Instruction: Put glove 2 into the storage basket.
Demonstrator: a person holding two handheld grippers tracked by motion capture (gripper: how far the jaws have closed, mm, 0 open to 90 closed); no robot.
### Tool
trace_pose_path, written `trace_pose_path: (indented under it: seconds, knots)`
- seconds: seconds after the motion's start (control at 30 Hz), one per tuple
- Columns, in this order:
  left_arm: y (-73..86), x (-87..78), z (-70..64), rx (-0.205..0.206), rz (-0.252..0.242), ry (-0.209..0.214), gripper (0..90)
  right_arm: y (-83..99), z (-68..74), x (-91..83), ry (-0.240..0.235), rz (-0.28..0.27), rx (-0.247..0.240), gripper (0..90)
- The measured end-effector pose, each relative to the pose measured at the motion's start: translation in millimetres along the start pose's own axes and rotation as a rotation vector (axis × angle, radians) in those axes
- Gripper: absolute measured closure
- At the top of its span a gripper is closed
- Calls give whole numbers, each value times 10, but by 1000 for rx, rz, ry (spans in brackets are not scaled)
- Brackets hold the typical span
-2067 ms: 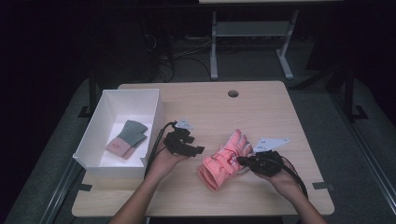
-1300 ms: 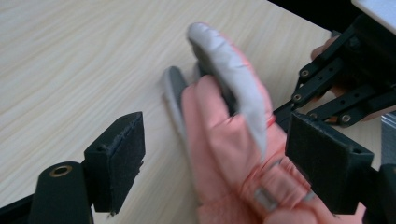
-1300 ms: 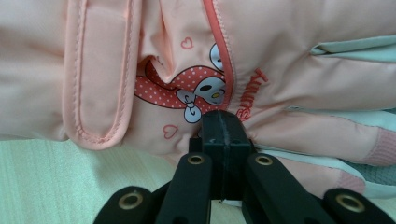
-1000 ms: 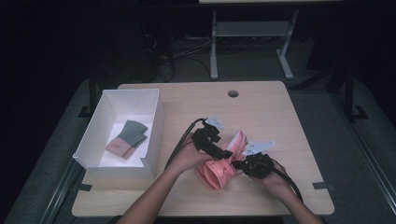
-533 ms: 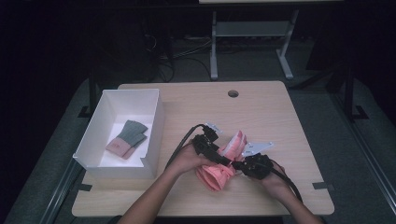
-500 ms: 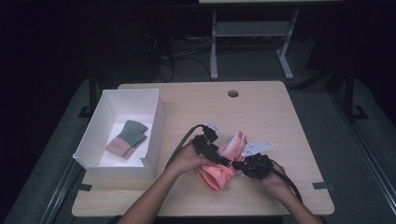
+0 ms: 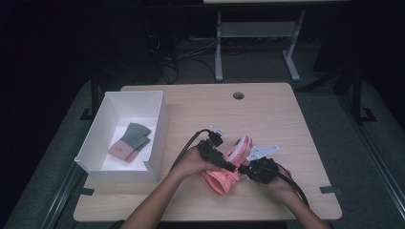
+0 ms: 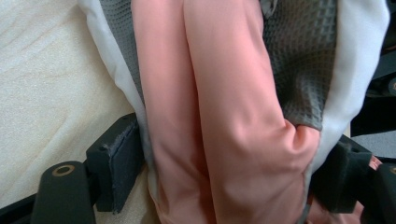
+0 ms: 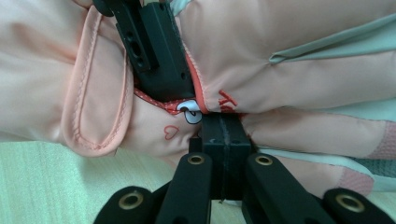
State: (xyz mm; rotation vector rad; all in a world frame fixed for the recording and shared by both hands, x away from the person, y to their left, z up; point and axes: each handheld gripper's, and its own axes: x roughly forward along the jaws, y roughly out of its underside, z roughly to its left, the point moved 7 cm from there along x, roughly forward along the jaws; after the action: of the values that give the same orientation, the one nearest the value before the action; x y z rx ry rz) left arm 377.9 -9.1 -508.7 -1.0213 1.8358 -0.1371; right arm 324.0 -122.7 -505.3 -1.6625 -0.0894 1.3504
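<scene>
Handling a soft pink glove between two hand-held grippers, near the front edge of the worktop.

Largest first: worktop bare at the back; white box at its left holds a folded glove, well apart. Pink glove judged light, padded, limp; smooth shell likely slippery, so it should sag and slide unless pinched at a seam or the cuff hem. Left gripper: jaws partly open, straddling a thick fold of pink and grey fabric. Right gripper: jaws shut tight on the glove's edge by the heart print.
</scene>
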Motion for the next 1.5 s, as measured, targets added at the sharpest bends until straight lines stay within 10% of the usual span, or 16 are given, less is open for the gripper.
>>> trace_pose_path:
  seconds: [0.53,0.93,1.5]
  knots:
    - [6,-73,-9,-45,9,66,566,1,-4,3,2,-6,-2,900]
    - [-25,-151,-66,-66,-37,69,605,-9,-19,-220,-45,-75,38,826]
    - [-81,-423,-149,-48,-92,28,604,278,-219,-555,27,-103,159,286]
